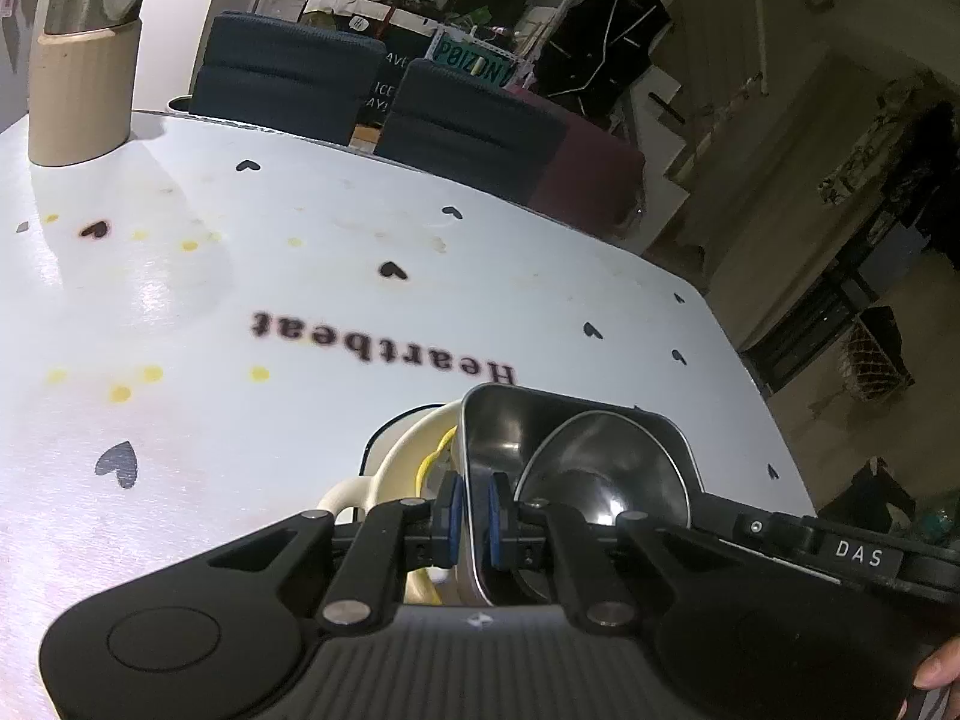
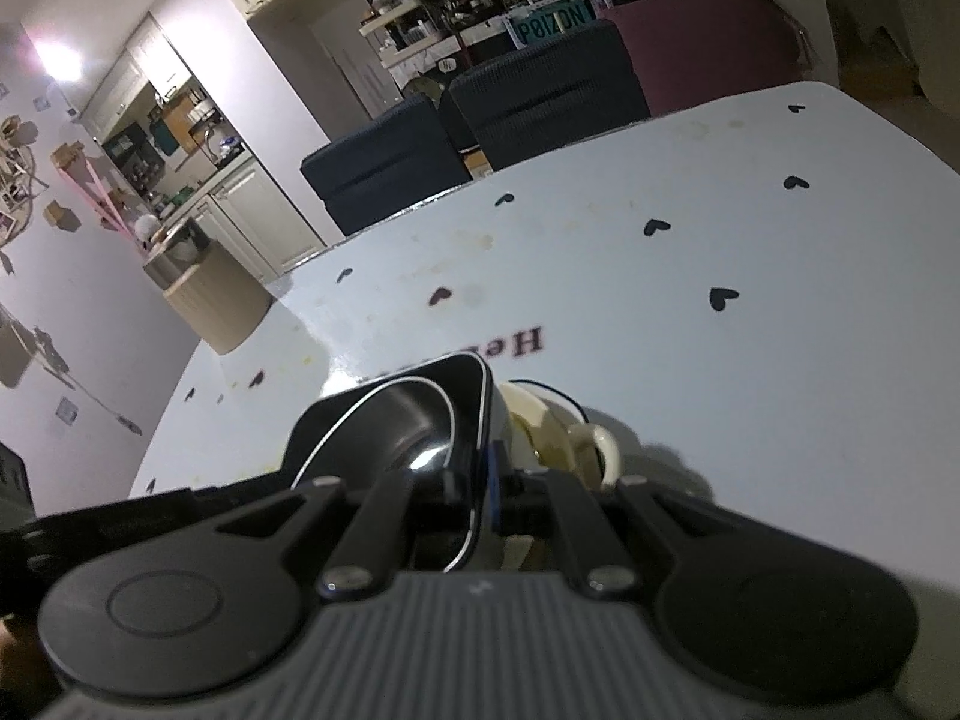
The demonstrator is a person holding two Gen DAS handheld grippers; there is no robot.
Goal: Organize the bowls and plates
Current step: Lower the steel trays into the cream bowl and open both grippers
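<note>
Here your left gripper (image 1: pixel 472 513) and right gripper (image 2: pixel 480 483) each pinch opposite walls of the rounded-square steel tray (image 1: pixel 498 420), which spans between them directly ahead, above the cream ceramic mug (image 1: pixel 384 468).

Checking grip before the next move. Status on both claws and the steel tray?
Left claw shut on steel tray wall. Right claw shut on opposite wall. Steel bowl sits inside tray. Cream mug right beside tray, close quarters.

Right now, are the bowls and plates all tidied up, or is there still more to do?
Partly. A round metal bowl already sits inside the square metal tray. Both grippers, left and right, are shut on that tray's rims. The cream cup beside it still waits on the table.
</note>
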